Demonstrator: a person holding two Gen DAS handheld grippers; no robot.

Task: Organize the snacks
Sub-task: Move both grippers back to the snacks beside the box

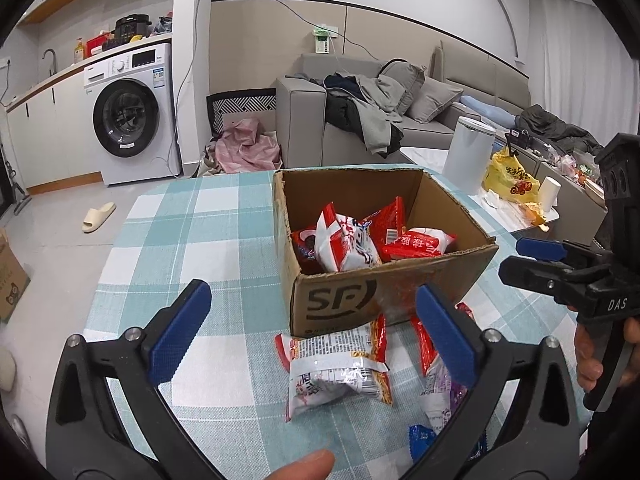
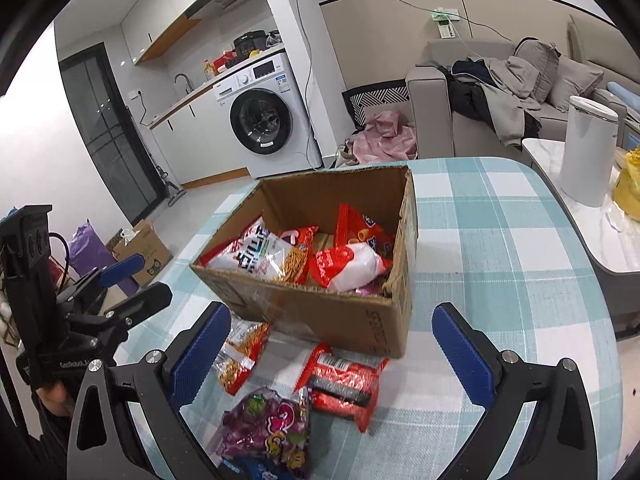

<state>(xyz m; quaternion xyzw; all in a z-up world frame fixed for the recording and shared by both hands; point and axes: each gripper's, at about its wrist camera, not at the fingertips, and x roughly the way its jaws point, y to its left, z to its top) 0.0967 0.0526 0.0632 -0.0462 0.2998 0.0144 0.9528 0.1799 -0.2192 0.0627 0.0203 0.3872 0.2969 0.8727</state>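
An open cardboard box [image 1: 340, 304] [image 2: 404, 280] stands on the checked tablecloth [image 1: 180, 240], holding several red and white snack packets [image 1: 344, 244] [image 2: 260, 256]. In front of it lie loose packets: a white-and-red noodle snack [image 1: 336, 364] [image 2: 240, 356], a red packet [image 2: 344, 384], a purple packet [image 2: 268, 428] and a blue one [image 1: 422, 438]. My left gripper [image 1: 314, 296] is open just short of the box, above the noodle snack, with nothing gripped. My right gripper [image 2: 331, 314] is open too, above the red packet. Each gripper shows in the other's view [image 1: 516, 260] [image 2: 156, 274].
A low side table to the right carries a white canister [image 1: 470, 156] [image 2: 588, 152] and a yellow bag [image 1: 508, 180]. Behind are a grey sofa [image 1: 304, 128] piled with clothes and a washing machine [image 1: 128, 116]. A thumb [image 1: 308, 468] shows at the bottom edge.
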